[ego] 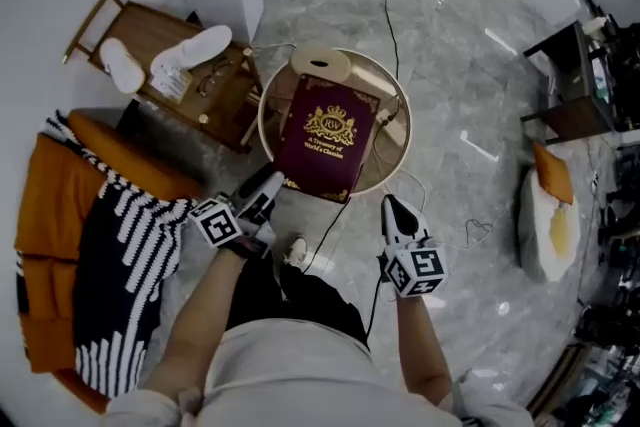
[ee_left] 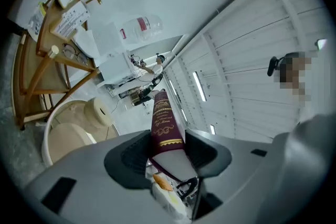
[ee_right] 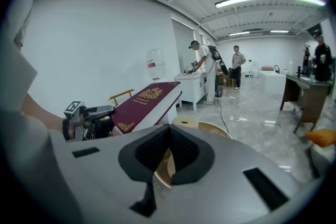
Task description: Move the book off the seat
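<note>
A thick maroon book point(ego: 325, 137) with gold print hangs tilted over the round pale seat point(ego: 396, 151), its near left corner raised. My left gripper point(ego: 271, 186) is shut on that corner. In the left gripper view the book's spine point(ee_left: 164, 122) runs away from the camera between the two black pads point(ee_left: 130, 159). My right gripper point(ego: 392, 207) hovers just right of the book's near edge, shut and holding nothing. The right gripper view shows the book point(ee_right: 148, 103) sloping upward, the left gripper point(ee_right: 86, 115) at its low end, and the seat point(ee_right: 207, 128) beyond my own right gripper point(ee_right: 168, 145).
A tape roll point(ego: 320, 65) lies on the seat's far edge. A wooden chair point(ego: 140, 25) with slippers and glasses stands at back left. An orange armchair with a striped blanket point(ego: 110, 245) is on the left. A cable point(ego: 392, 5) crosses the floor. A cushion point(ego: 548, 215) lies at right.
</note>
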`<move>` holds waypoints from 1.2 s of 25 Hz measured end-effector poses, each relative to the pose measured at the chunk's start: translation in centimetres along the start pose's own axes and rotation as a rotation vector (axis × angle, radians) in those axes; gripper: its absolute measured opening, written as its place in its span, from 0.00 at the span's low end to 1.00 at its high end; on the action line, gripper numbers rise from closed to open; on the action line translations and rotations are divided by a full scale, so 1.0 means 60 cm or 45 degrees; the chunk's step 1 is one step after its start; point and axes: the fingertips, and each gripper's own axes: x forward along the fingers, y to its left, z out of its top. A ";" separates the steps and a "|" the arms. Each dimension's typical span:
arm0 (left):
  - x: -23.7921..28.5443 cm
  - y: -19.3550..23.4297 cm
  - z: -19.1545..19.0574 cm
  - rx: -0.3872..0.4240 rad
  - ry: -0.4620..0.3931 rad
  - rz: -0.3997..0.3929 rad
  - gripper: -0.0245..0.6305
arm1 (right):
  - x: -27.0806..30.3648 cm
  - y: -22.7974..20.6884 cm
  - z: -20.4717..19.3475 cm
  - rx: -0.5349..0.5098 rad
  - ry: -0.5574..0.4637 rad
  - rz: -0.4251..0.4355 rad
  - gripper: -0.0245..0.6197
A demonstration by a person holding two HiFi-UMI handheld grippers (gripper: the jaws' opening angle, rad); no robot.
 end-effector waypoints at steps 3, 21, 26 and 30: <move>0.022 0.011 -0.029 -0.092 0.038 -0.013 0.37 | -0.019 -0.012 -0.010 0.031 0.033 -0.052 0.07; 0.042 0.193 -0.041 -0.226 0.153 0.024 0.36 | 0.077 0.059 -0.073 0.055 0.121 -0.121 0.07; 0.054 0.261 -0.051 -0.228 0.163 0.031 0.36 | 0.117 0.076 -0.101 0.061 0.152 -0.128 0.07; 0.074 0.299 -0.076 -0.218 0.164 0.039 0.36 | 0.134 0.068 -0.130 0.102 0.146 -0.131 0.07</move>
